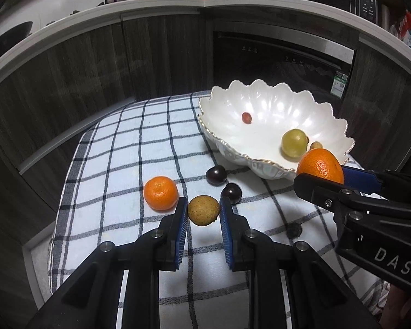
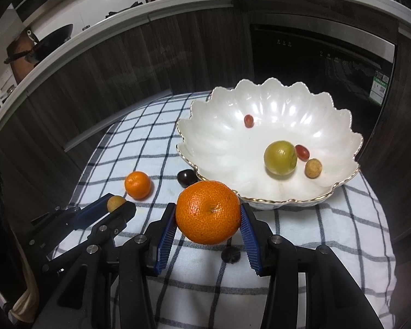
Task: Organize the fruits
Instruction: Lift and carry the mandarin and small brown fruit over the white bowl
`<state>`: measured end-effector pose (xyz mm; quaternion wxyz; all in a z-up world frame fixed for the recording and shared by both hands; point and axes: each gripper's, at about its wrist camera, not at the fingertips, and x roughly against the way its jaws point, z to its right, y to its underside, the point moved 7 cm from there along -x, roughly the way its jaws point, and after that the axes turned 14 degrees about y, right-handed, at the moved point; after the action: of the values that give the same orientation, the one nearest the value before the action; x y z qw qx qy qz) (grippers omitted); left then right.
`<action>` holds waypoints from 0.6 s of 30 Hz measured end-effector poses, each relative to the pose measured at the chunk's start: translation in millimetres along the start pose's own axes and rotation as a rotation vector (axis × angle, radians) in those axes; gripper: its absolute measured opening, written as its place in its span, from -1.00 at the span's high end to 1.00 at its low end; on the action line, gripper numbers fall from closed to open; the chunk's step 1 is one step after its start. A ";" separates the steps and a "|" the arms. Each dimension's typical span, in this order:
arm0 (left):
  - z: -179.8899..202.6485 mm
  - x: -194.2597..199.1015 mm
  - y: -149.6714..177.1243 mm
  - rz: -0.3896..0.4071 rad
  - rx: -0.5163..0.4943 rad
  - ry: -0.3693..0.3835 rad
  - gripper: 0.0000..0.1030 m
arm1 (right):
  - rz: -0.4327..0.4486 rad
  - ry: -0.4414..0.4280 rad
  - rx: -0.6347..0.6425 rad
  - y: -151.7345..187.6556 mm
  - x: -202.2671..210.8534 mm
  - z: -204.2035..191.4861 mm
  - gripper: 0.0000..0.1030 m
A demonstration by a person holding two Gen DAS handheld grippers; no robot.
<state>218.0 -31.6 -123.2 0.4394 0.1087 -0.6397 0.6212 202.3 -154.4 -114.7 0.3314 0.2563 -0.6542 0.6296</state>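
So the big orange (image 2: 208, 211) is sitting dead centre at the bottom of the right wrist frame, and the right gripper (image 2: 208, 220) is pinching it between its blue pads, lifted off the cloth just in front of the white scalloped bowl (image 2: 339, 137). Over in the left wrist view, the left gripper (image 1: 203, 210) is closing on a small tan fruit (image 1: 203, 210) low in the middle, pads touching both sides of it.

Already lying in the bowl: a green fruit (image 2: 280, 157), two red grapes (image 2: 248, 120) and another little tan one (image 2: 313, 168). Left out on the checked cloth (image 1: 117, 148): a smaller orange (image 1: 160, 193) just left of the left gripper and two dark plums (image 1: 216, 175) near the bowl's front edge.

I'm guessing the orange is going in next. If so, I'd be carrying it well over the gold rim, lowering it toward the empty left side of the bowl so it isn't knocking the green fruit, and only then easing the fingers apart. Dropping from height looks risky, since it would probably roll.
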 end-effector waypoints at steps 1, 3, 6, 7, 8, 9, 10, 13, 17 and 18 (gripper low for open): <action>1.3 1.9 -1.8 0.005 -0.002 0.001 0.54 | 0.004 0.001 -0.002 -0.8 2.0 1.2 0.09; 3.1 4.0 -4.7 0.009 -0.005 0.003 0.54 | 0.010 0.002 -0.005 -2.1 5.4 3.7 0.09; 5.4 6.5 -9.3 0.014 -0.007 0.003 0.54 | 0.020 0.005 -0.009 -4.7 11.0 8.6 0.09; 6.8 7.2 -11.8 0.017 -0.009 0.003 0.54 | 0.024 0.007 -0.010 -6.1 12.8 10.6 0.09; 8.0 7.6 -12.9 0.018 -0.011 0.004 0.54 | 0.029 0.009 -0.011 -7.3 14.7 12.3 0.09; 9.3 7.8 -14.8 0.020 -0.012 0.005 0.54 | 0.035 0.013 -0.011 -8.9 16.8 13.9 0.09; 11.4 7.7 -17.3 0.021 -0.015 0.007 0.54 | 0.040 0.016 -0.011 -10.1 18.3 15.5 0.09; 17.1 8.0 -22.5 0.026 -0.023 0.012 0.54 | 0.052 0.025 -0.015 -14.7 22.6 21.7 0.09; 24.6 8.1 -29.9 0.032 -0.036 0.018 0.54 | 0.061 0.037 -0.030 -20.3 25.2 32.9 0.09; 25.9 8.0 -31.5 0.033 -0.038 0.019 0.54 | 0.063 0.040 -0.033 -21.6 25.7 35.1 0.09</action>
<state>223.8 -57.9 -91.5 0.4371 0.0837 -0.6489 0.6171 198.0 -188.8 -80.7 0.3286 0.2177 -0.6654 0.6339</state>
